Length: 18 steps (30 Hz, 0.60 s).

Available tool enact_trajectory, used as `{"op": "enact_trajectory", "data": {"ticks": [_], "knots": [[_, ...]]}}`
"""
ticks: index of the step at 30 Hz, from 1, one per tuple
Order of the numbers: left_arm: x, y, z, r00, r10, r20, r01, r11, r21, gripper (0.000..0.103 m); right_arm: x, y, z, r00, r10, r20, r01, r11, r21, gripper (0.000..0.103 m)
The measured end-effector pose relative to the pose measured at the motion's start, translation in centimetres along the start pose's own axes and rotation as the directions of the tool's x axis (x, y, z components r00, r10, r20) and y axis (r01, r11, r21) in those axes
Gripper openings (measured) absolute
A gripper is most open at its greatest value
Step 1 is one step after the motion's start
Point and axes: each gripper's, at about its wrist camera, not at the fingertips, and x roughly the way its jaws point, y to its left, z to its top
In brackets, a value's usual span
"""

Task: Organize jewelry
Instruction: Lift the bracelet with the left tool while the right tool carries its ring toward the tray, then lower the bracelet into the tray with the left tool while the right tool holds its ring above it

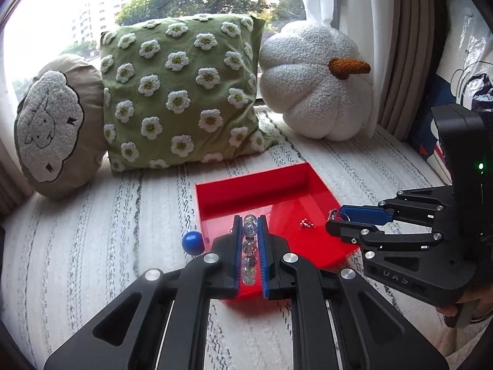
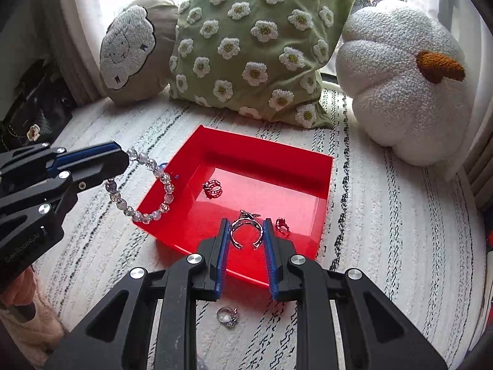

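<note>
A red tray (image 1: 255,185) (image 2: 262,157) lies on the striped white cover. My left gripper (image 1: 250,226) (image 2: 123,166) is shut on a clear beaded bracelet (image 1: 249,246) (image 2: 144,197), held above the tray's left rim. My right gripper (image 2: 246,231) (image 1: 332,219) is shut on an open silver ring (image 2: 246,231) above the tray's near side. Small rings (image 2: 213,188) (image 2: 282,226) lie in the tray. Another silver ring (image 2: 228,317) lies on the cover below the right gripper.
A blue ball (image 1: 192,242) sits left of the tray. A sheep cushion (image 1: 52,126), a green flower cushion (image 1: 181,92) and a white pumpkin cushion (image 1: 314,80) stand behind the tray by the window. A dark bag (image 2: 27,114) sits far left.
</note>
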Motion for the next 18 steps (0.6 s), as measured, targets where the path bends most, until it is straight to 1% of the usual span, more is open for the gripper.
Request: {"op": "enact_trajectory", "data": {"ticks": [2,4,7,9,13,18], "knots": [[1.7,0.2,-0.3,1.000,0.002,-0.024,-0.003,1.000,-0.009,0.009,2.1,0.0,-0.1,0.999,-0.030,-0.032,0.029,0.999,-0.017,0.021],[3.4,0.4,-0.7,0.998,-0.004,-0.055,0.004,1.000,-0.011,0.009,4.1,-0.4,-0.5,0.997,-0.040,-0.065,0.039,0.999,-0.015,0.021],[5.6,0.6,-1.4,0.995,-0.010,-0.096,0.008,1.000,-0.017,0.009,5.9,-1.0,-1.1,0.993,-0.056,-0.100,0.055,0.998,-0.008,0.021],[6.8,0.6,-1.8,0.993,-0.017,-0.117,0.015,1.000,-0.017,0.009,6.4,-1.3,-1.3,0.992,-0.056,-0.112,0.056,0.998,-0.003,0.021],[8.7,0.3,-2.7,0.989,0.006,-0.150,-0.008,1.000,-0.011,0.009,7.3,-1.5,-1.7,0.989,-0.053,-0.136,0.053,0.999,-0.004,0.021],[9.7,0.5,-2.9,0.987,0.033,-0.159,-0.034,0.999,-0.001,0.009,8.5,-1.2,-1.8,0.985,-0.060,-0.164,0.059,0.998,-0.011,0.021]]}}
